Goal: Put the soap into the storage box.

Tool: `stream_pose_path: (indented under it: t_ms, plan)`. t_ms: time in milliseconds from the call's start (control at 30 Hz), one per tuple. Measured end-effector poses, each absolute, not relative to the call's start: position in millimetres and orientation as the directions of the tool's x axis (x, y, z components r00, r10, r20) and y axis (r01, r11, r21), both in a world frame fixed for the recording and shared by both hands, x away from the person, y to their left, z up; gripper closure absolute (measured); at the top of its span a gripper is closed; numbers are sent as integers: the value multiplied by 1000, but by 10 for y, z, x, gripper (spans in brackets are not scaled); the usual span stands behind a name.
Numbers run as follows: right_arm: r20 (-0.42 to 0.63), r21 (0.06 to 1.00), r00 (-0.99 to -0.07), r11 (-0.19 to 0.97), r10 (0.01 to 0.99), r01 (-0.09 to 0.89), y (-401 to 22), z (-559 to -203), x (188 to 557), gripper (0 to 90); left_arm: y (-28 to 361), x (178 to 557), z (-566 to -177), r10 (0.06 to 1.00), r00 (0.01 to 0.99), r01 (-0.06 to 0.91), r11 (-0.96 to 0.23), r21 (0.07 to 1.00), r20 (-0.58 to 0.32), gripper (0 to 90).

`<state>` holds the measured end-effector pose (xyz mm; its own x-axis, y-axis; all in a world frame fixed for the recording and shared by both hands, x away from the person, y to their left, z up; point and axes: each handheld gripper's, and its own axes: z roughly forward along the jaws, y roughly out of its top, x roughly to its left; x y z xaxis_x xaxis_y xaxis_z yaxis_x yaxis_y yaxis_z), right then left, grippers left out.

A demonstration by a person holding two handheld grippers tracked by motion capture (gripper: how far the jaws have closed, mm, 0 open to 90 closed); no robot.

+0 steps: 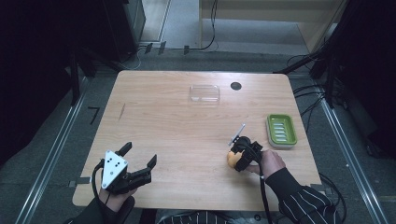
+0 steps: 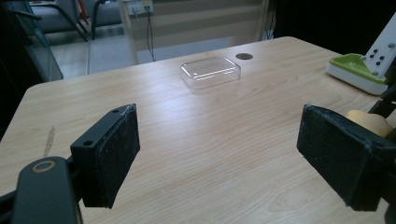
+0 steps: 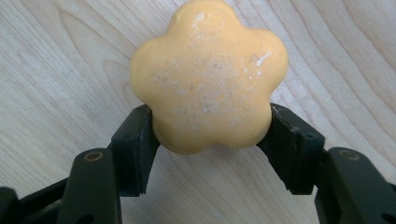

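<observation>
right gripper point(image 3: 210, 128): we've got it clamped on the flower-shaped soap point(image 3: 208, 77), one pad on each flank, gripping the near half.
soap vs tool: it sits straight ahead between the jaws and sticks out past the tips; roughly round, so no long axis to line up.
soap place: on the table point(image 1: 177, 140), near the right end of the near edge, lying flat on the wood as far as we can tell.
nearer hand: right, already on it.
next target, our guess: green soap dish point(image 1: 281, 131), just beyond the gripper by the right edge; short carry up and over its rim.
clear lid point(image 1: 205, 93): well apart, toward the far edge, mid-table.
left gripper point(image 1: 138, 155): near left corner, jaws wide apart, nothing between them, well apart from the soap.
</observation>
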<state>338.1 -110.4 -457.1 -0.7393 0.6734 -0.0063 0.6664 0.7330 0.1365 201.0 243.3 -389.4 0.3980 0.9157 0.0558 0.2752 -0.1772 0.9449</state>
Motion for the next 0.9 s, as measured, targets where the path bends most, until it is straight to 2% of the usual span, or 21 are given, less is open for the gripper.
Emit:
stream_pose_path:
  t_ms: [133, 267, 400, 600, 633, 733, 767, 900]
  plan:
    - [-18, 135, -753, 748, 658, 650, -1098, -4572, 3388, 363, 2432, 2012, -3894, 915, 399, 276, -180, 944, 58, 137]
    - [-26, 124, -756, 753, 654, 647, -1064, -4597, 3401, 283, 2429, 2011, -3894, 914, 401, 274, -183, 944, 60, 137]
    - [-48, 115, -769, 768, 637, 630, -1035, -4617, 3418, 284, 2426, 2012, -3895, 914, 401, 274, -183, 944, 61, 137]
    - [-59, 94, -780, 782, 623, 617, -977, -4651, 3439, 302, 2431, 2012, -3894, 915, 399, 276, -180, 944, 58, 137]
    - [-53, 96, -781, 781, 623, 617, -972, -4649, 3436, 339, 2430, 2013, -3895, 915, 400, 276, -182, 944, 59, 137]
    - [-46, 98, -781, 781, 623, 617, -974, -4644, 3429, 360, 2431, 2010, -3894, 914, 400, 276, -182, 944, 60, 137]
    - [-43, 92, -777, 777, 628, 623, -987, -4634, 3429, 393, 2432, 2010, -3894, 915, 399, 277, -179, 944, 57, 137]
    - [-36, 99, -778, 777, 627, 622, -1004, -4637, 3430, 398, 2429, 2010, -3894, 914, 401, 275, -183, 944, 60, 137]
